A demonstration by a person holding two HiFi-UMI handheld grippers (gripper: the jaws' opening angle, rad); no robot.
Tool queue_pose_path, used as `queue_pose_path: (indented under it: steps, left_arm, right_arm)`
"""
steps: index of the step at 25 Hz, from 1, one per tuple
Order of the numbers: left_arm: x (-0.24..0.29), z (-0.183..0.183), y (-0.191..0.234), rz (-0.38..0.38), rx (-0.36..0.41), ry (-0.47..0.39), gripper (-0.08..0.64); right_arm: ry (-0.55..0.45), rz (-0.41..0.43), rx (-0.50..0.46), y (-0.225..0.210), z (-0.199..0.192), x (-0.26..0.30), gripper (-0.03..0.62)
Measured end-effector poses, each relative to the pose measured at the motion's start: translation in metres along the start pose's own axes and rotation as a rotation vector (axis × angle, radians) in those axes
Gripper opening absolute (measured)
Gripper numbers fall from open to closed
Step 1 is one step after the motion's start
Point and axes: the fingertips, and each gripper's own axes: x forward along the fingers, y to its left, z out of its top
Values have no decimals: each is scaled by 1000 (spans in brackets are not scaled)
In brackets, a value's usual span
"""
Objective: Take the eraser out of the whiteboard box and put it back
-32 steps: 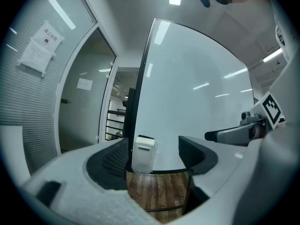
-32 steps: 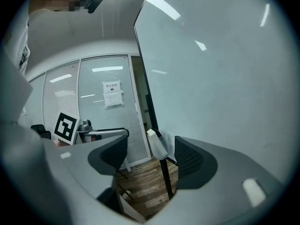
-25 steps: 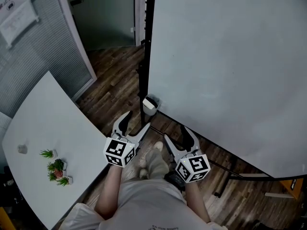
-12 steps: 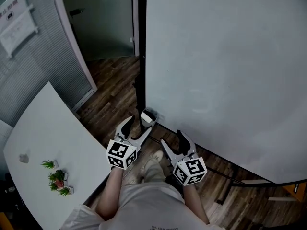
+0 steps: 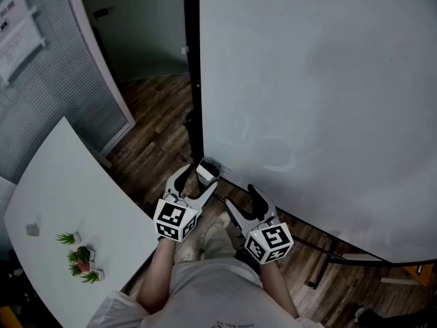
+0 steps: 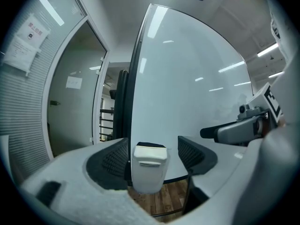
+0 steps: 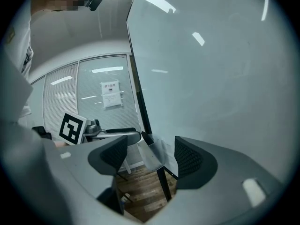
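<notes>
A small white whiteboard box [image 5: 207, 170] hangs at the lower left corner of the big whiteboard [image 5: 321, 94]. In the left gripper view the box [image 6: 149, 168] is close ahead, and the dark top of the eraser [image 6: 151, 146] shows at its mouth. My left gripper [image 5: 194, 182] is open, its jaws on either side of the box without touching it. My right gripper [image 5: 243, 199] is open and empty, just right of the left one and below the board's edge. The right gripper view shows the box [image 7: 154, 154] from the side.
A white table [image 5: 61, 176] with small potted plants [image 5: 80, 248] stands to the left. A glass partition with blinds [image 5: 48, 80] and a doorway lie behind it. The board's black post [image 5: 192, 74] and stand legs [image 5: 341, 255] rest on the wood floor.
Both grippers have moved forward towards the board. The left gripper's jaws have come up around the box, which was ahead of them before.
</notes>
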Motion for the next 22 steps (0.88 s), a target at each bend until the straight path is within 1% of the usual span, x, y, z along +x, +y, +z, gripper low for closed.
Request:
queue_pose_path:
  steps: [3, 7, 11, 15, 22]
  left_arm:
    - [6, 0, 2, -3, 6, 3, 327]
    - [13, -2, -2, -19, 30, 10, 324]
    - [17, -4, -2, -22, 49, 15, 322]
    - [20, -6, 2, -17, 46, 15, 321]
    - [27, -9, 3, -37, 46, 14, 317]
  right_arm:
    - [13, 8, 2, -3, -2, 4, 311]
    - [34, 24, -21, -3, -6, 9, 311]
    - [41, 41, -12, -3, -9, 13, 311]
    - [49, 73, 7, 0, -13, 15, 311]
    - [58, 68, 20, -5, -17, 18, 311]
